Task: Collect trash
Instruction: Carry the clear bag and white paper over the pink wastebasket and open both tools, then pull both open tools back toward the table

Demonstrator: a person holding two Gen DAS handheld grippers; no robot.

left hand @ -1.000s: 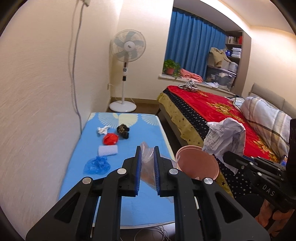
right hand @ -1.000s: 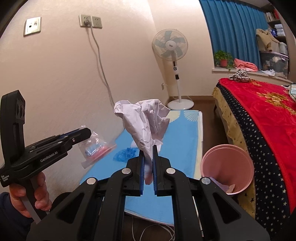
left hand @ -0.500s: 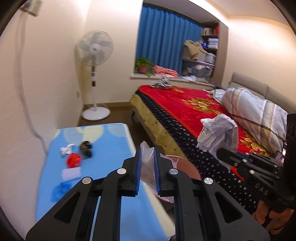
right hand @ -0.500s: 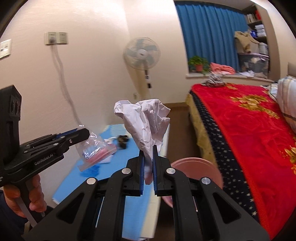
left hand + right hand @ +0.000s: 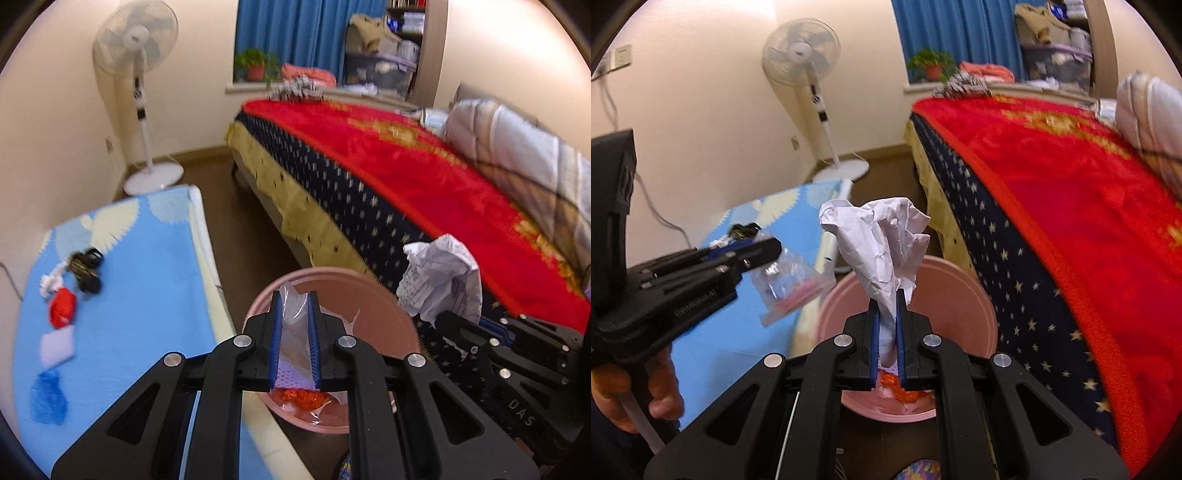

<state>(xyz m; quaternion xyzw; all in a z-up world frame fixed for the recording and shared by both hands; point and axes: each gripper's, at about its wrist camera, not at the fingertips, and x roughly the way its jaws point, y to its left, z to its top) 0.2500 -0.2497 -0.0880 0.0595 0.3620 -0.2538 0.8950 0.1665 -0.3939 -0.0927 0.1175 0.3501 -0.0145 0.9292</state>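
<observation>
My left gripper [image 5: 294, 306] is shut on a clear plastic bag [image 5: 293, 325] and hangs over the pink bin [image 5: 384, 295]. In the right wrist view that bag [image 5: 792, 282] dangles just left of the bin's rim. My right gripper [image 5: 887, 302] is shut on a crumpled white paper [image 5: 882, 240], held above the pink bin [image 5: 956, 284]. From the left wrist view the paper [image 5: 441, 278] sits at the bin's right side. Orange and white scraps lie in the bin's bottom. On the blue mat [image 5: 147, 295] lie a red wrapper [image 5: 62, 308], a black item [image 5: 86, 269], a white pad [image 5: 57, 345] and a blue crumple [image 5: 48, 395].
The bin stands on the brown floor between the blue mat and a bed with a red blanket [image 5: 424, 166]. A standing fan [image 5: 142, 85] is by the wall behind the mat. A hand [image 5: 635, 391] grips the left tool.
Both grippers have swung right and down, from above the mat to over the pink bin. The bin now fills the lower middle of both views. Both still hold their trash.
</observation>
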